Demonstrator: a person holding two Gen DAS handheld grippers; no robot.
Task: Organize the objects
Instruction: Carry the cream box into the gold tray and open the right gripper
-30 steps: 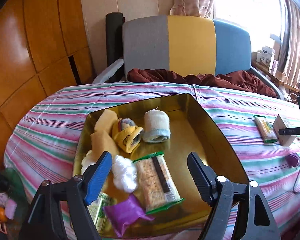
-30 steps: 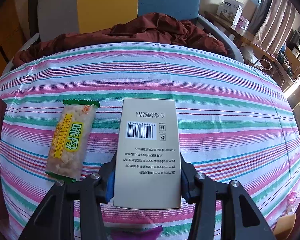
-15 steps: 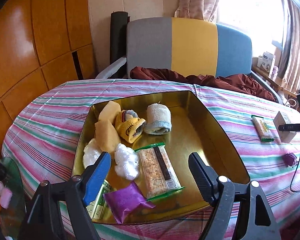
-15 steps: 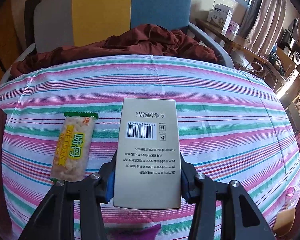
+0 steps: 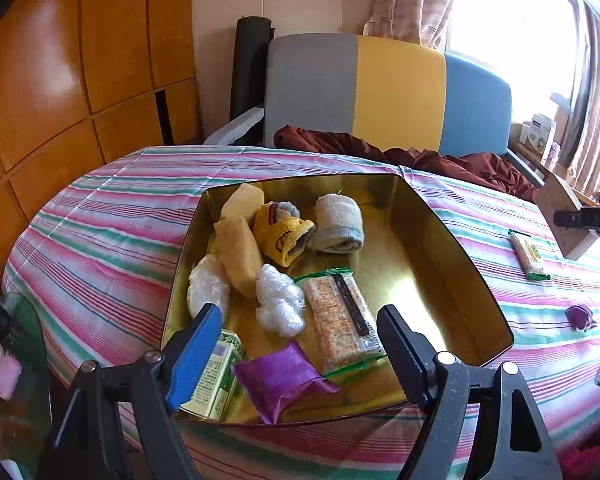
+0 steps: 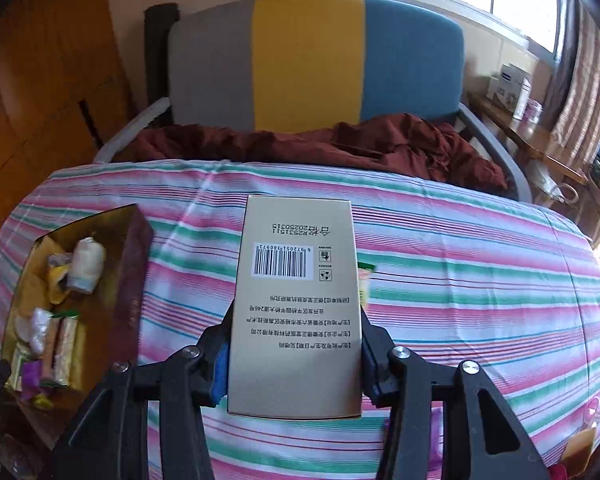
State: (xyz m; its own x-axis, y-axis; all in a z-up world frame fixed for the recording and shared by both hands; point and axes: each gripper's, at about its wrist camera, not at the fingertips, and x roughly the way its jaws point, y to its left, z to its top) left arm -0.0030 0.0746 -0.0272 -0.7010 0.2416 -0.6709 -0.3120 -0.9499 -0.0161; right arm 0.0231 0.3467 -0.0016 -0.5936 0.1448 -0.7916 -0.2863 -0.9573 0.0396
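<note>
Beige box clamped in right tool (barcode up), left tool spread wide over gold tray.

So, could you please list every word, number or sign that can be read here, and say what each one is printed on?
"R2531511", upside down, with "20250315" beside it: on the beige box held in the right tongs.
Barcode number below: roughly "6 972051 380971", digits small, not certain.
Two small square symbols beside the barcode: too small to make out.
Chinese lines lower on the box: upside down, too small to read.
Green-and-white box in the gold tray: print blurred.
Snack bar wrapper: unreadable.
</note>
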